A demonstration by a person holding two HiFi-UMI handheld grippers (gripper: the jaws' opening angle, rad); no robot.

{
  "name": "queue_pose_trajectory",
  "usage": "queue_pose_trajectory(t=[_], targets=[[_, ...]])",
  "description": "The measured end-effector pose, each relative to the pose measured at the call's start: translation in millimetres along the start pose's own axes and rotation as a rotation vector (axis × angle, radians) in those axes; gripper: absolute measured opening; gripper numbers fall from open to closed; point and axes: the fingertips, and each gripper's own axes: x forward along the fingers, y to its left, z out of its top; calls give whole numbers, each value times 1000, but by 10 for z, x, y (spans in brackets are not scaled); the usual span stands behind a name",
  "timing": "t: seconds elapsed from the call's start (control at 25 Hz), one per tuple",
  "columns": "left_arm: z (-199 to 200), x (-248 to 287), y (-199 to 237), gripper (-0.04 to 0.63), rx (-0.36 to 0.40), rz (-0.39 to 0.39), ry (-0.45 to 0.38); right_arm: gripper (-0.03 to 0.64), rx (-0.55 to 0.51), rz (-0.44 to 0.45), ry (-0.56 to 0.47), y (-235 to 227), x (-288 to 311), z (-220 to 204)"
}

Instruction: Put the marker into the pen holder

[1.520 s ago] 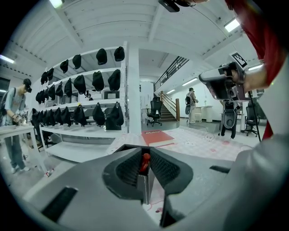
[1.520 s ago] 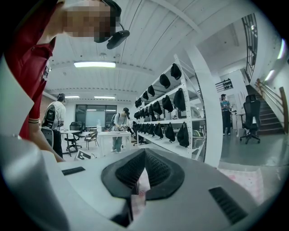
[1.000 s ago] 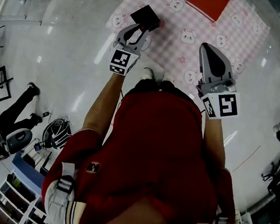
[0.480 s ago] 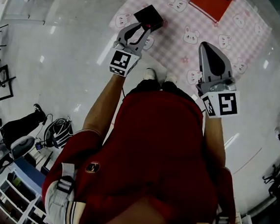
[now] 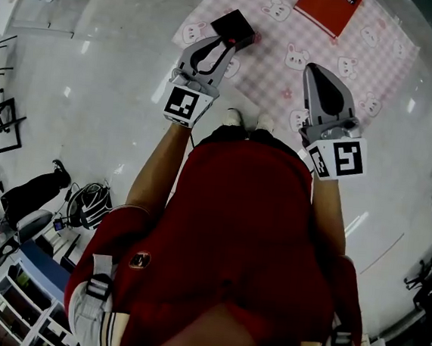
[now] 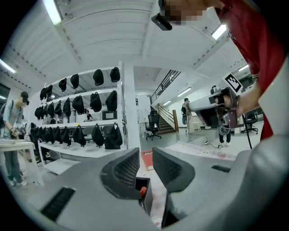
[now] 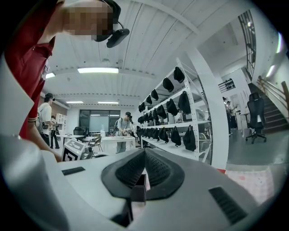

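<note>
On the pink bunny-print mat (image 5: 278,37), spread over a pale floor (image 5: 96,81), stood the black pen holder (image 5: 230,27). The red-tipped marker (image 6: 142,191) sat upright inside it, its tip showing at the opening. Close by, the left gripper (image 6: 145,157) pointed at the holder, its fingers released and spread apart, gripping nothing; the holder showed low in the gap between them. Well to the side, over the mat's near edge, the right gripper (image 7: 145,155) had its fingers clenched together on nothing. A red book (image 5: 328,6) lay farther back on the mat, apart from the holder. The person (image 5: 243,209), in a red shirt, stood at the mat's near edge.
</note>
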Motion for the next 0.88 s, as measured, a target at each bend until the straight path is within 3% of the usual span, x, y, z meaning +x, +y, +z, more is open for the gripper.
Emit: queue_pose_trajectory(t=[0.4, 0.88], targets=[[734, -141, -73, 55, -29, 7, -140, -2, 8, 17, -38, 28, 45, 66], [1163, -192, -208, 8, -30, -3, -190, -2, 23, 59, -88, 87, 42, 154]])
